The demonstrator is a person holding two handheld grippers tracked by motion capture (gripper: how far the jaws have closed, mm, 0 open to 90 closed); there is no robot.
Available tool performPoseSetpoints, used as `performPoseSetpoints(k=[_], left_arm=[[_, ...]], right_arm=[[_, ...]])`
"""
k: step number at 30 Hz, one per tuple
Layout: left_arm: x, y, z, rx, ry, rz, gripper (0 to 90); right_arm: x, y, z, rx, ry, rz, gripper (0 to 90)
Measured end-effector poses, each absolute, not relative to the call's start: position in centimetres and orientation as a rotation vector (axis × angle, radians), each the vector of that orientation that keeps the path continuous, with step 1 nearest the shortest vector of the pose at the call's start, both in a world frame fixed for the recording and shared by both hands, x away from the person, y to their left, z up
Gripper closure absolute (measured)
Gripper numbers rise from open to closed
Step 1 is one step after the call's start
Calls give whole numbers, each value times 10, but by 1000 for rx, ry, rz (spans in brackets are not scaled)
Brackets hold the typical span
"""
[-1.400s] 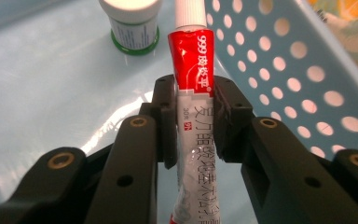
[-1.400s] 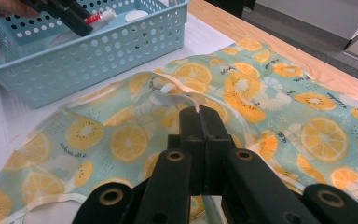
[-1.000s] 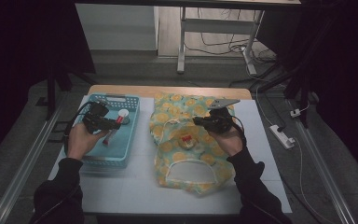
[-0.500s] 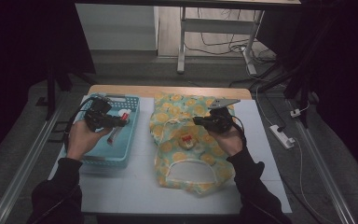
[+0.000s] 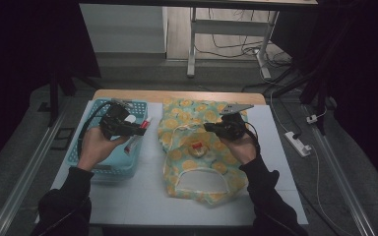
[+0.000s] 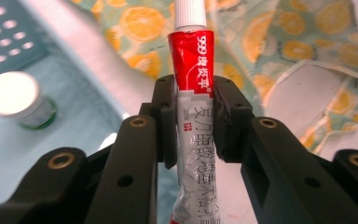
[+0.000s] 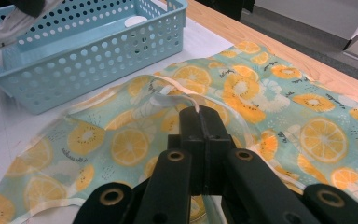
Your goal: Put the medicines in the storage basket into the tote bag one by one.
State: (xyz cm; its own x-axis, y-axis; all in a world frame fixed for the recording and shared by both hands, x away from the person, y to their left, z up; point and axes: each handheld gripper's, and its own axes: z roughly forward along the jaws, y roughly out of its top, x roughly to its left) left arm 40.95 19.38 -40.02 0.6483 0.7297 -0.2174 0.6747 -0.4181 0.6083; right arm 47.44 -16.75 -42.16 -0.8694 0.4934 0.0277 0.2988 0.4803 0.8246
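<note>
L gripper (image 5: 140, 129) is clamped on a red-and-white soft ointment tube w/ white cap (image 6: 192, 84), held mid-body above the right rim of the perforated light-blue plastic basket (image 5: 96, 164) at the table's left edge. R gripper (image 7: 200, 114) is pinched shut on the white drawstring rim of the lemon-print fabric bag (image 5: 187, 147) near the table's centre, lifting its mouth. To do this well, I'd say: keep the mouth raised wide, bring the tube across cap-first, release only once inside. L forearm angles inward, wrist level; R hand sits low, gripper pointing left.
</note>
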Motion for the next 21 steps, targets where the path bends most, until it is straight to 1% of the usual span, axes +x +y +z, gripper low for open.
performPoseSetpoints(k=[10, 21], left_arm=[[407, 160, -401, 2234, 994, 67, 723], [406, 124, -411, 2269, 918, 32, 723]], right_arm=[[474, -168, -420, 683, 2508, 1340, 900], [474, -168, -421, 680, 2508, 1340, 900]])
